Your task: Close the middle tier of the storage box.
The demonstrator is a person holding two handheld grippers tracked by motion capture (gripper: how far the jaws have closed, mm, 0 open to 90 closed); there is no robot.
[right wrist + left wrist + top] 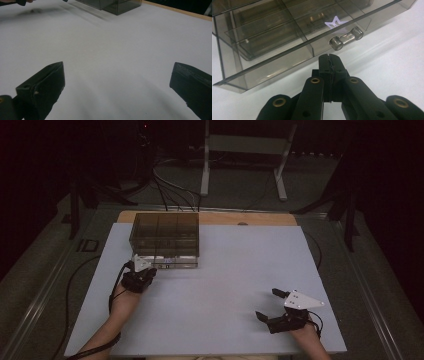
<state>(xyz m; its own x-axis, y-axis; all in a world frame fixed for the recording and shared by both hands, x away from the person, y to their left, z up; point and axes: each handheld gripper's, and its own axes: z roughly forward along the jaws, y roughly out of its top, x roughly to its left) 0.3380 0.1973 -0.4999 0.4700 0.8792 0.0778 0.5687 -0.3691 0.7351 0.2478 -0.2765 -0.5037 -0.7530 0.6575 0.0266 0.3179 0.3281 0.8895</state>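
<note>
Smoky translucent brown drawer box (165, 238), white table (225, 285), black tongs (329, 58).

The surface (215, 285) is viewed from high above its near edge, facing forward and down; the smoked drawer box (287, 32) is seen close up from the left gripper view, and far off, across the shared white surface, from the right gripper view.

smoked box (287, 37) cut off at top edge, contents murky

The smoked drawer box (165, 237) blocks the far left of the surface (230, 270); everything right and near of it lies open.
</note>
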